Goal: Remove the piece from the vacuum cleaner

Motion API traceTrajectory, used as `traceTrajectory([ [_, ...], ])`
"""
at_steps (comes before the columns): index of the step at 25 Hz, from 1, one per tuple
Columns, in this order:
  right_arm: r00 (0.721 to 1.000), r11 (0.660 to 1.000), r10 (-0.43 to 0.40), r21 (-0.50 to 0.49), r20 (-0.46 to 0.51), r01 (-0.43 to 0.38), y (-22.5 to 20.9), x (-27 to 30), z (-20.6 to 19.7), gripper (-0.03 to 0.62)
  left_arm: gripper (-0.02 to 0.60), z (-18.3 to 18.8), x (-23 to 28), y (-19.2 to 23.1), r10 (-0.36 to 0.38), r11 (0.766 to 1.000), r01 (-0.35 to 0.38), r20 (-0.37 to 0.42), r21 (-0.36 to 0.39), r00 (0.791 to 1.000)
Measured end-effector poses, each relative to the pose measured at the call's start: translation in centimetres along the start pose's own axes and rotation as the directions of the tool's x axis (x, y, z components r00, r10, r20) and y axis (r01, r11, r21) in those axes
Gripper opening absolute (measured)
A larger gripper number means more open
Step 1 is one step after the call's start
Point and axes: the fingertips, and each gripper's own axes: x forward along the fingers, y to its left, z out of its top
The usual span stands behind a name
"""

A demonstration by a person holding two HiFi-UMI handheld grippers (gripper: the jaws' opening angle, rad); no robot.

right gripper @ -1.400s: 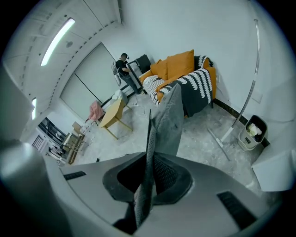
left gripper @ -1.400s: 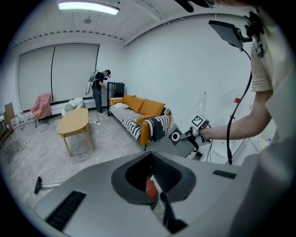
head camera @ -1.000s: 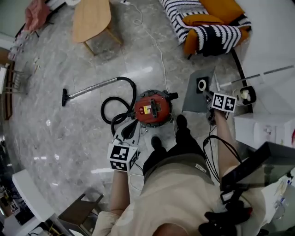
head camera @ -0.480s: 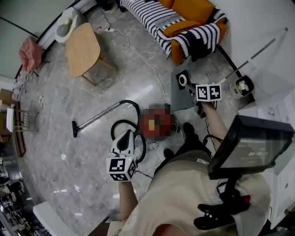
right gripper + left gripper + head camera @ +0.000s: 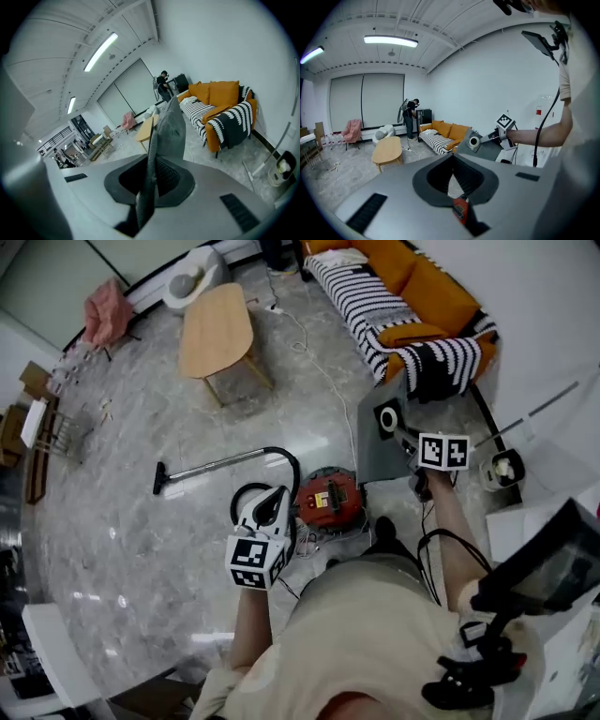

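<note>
My left gripper (image 5: 270, 504) is clenched on nothing, while my right gripper (image 5: 411, 439) is pinched on the flat grey piece (image 5: 378, 451), held in the air clear of the red vacuum cleaner (image 5: 328, 501) on the floor. I judge the removal itself done, so next I need somewhere to set the piece down without it pivoting. The right gripper view shows the piece only edge-on, and I cannot make out where it sat on the vacuum.
</note>
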Motion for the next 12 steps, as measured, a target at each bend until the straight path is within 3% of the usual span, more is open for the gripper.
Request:
traceTrajectory([
  [6, 0.998, 0.996, 0.062, -0.062, -0.021, -0.064, 5.4, -1.1, -1.4, 0.025, -0.003, -0.1, -3.9, 0.7, 0.032, 0.999, -0.032, 0.054, 0.001, 0.998],
  [12, 0.996, 0.988, 0.054, -0.144, -0.064, -0.063, 9.2, -2.3, -4.4, 0.025, -0.003, -1.6, -7.3, 1.0, 0.025, 0.999, -0.022, 0.090, -0.029, 0.996],
])
